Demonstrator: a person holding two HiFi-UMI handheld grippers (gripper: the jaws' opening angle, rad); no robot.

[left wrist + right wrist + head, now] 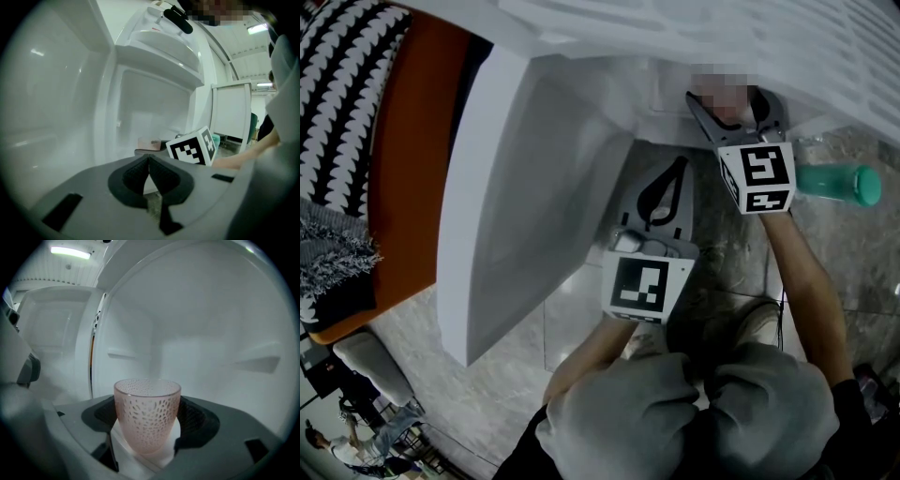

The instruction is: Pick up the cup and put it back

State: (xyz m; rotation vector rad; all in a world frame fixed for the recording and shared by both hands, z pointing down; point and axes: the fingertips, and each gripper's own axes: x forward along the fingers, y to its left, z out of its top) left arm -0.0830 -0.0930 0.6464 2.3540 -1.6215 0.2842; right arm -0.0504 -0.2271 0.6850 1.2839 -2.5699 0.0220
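Floor: grey marbled tiles, seen steeply from above. White refrigerator stands open, its door swung toward the camera. Inner walls are plain white, with moulded ledges on the back wall in the right gripper view.

Surroundings: orange sofa along the left edge of the head view, carrying a black-and-white patterned cushion and a grey fringed cloth. Teal bottle lies on its side on the floor, right of the refrigerator and just beside the right gripper's marker cube. Person's knees in grey fabric fill the bottom centre. Nothing stands between the grippers and the open compartment.

Left gripper: jaws clenched tip to tip with nothing between them. It is held low in front of the open refrigerator, nearer the person than the right one.

Right gripper: reaches into the compartment, one ribbed pad on each side of the cup, grasping it.

Cup: translucent pale pink, frosted, with a pebbled pattern of small oval dimples. It tapers toward the base, is upright and looks empty. Its base appears to rest on the white shelf; contact cannot be confirmed.
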